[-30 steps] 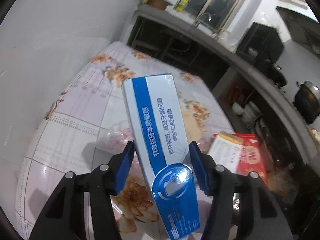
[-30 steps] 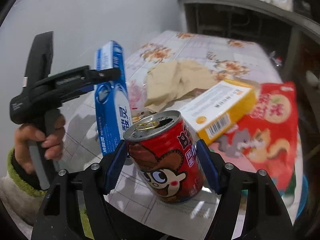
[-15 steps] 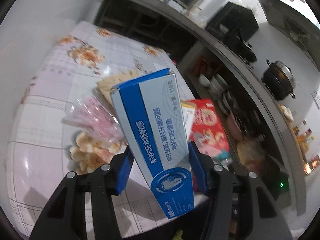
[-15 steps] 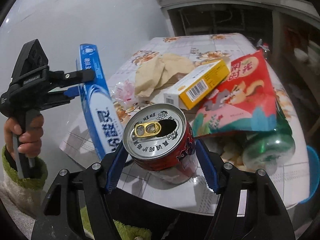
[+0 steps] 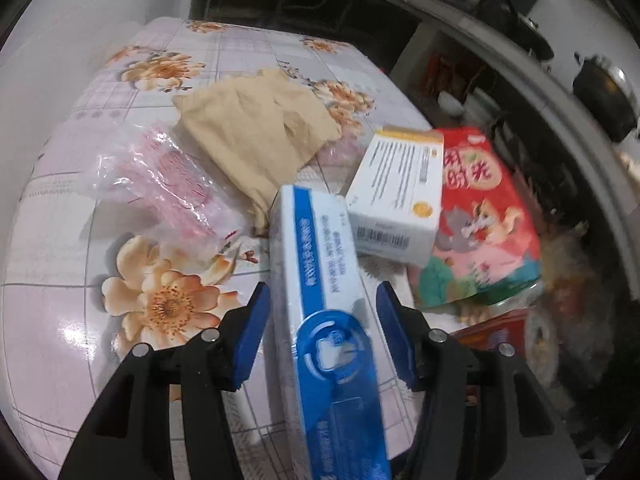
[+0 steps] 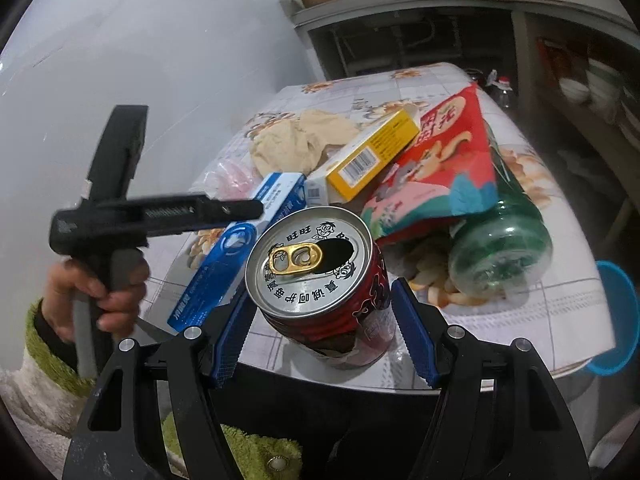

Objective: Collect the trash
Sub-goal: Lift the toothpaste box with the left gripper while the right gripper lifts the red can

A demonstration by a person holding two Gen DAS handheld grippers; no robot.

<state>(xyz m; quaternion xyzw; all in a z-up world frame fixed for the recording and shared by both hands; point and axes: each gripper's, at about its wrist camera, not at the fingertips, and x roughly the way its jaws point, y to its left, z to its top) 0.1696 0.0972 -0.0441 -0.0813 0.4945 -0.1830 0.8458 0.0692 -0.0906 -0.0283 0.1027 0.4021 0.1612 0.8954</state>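
A: The box (image 5: 320,300) — how does it lie?
B: Clamped in the left gripper (image 5: 322,328), above the table (image 5: 52,264); long axis runs forward along the fingers, far end tipped toward the yellow carton (image 5: 396,196).
A: And the can (image 6: 316,276)?
B: Clamped in the right gripper (image 6: 324,336) above the table's near edge, open top tilted toward the camera, beside the red bag (image 6: 440,164) and green bottle (image 6: 504,248).

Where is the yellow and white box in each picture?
Left wrist view: the yellow and white box lies right of centre, just beyond the blue toothpaste box.
Right wrist view: the box sits above the can, centre.
Shared landmark: the red snack bag beside it.
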